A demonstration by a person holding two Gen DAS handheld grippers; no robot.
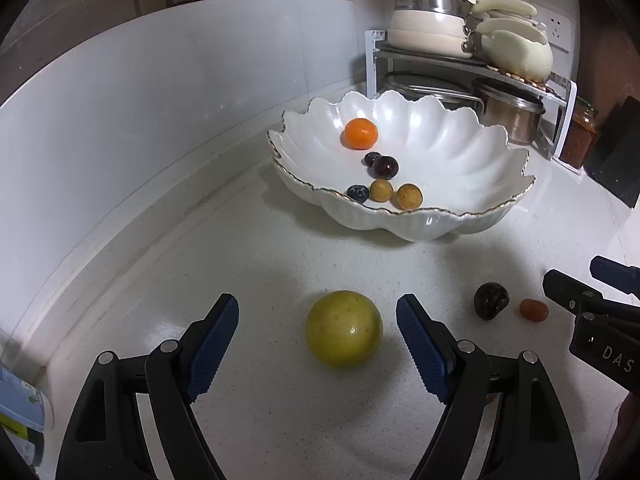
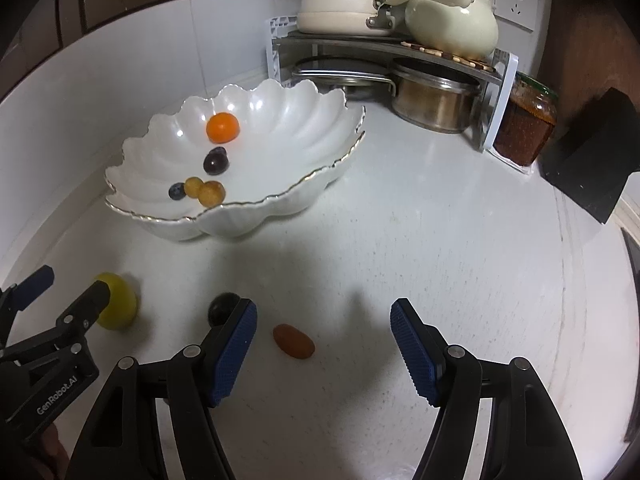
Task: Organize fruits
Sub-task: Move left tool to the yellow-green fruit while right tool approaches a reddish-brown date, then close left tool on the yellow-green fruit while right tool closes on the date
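The white tabletop point(image 1: 248, 248) took up most of both views, with a tiled wall behind it. In the back corner sat a metal rack point(image 2: 384, 44) stacked with cream pots on top and steel pots underneath, plus a jar of red sauce point(image 2: 526, 128) just beside its right leg.

Next biggest was the white scalloped bowl point(image 1: 448, 152) with the gold rim. Already inside it: an orange mandarin point(image 1: 361, 133) toward the back, a dark cherry point(image 1: 385, 167) touching a blueberry, then nearer the front rim another blueberry point(image 1: 357, 193) and two small yellowish-brown fruits point(image 1: 409, 196) side by side.

The left gripper point(image 1: 318, 336) had its jaws wide, one on each side of the yellow-green round fruit point(image 1: 344, 328), which sat on the tabletop between them, not touched by either pad as far as I could see.

The right gripper point(image 2: 324, 336) was also wide, holding nothing. The little red-orange oval fruit point(image 2: 293, 340) lay on the tabletop between its jaws, closer to the left one. A dark plum-like fruit point(image 2: 222, 308) sat just behind the left fingertip, partly hidden by it, so I couldn't tell if they touched.

All three loose fruits were in front of the bowl, well apart from it.
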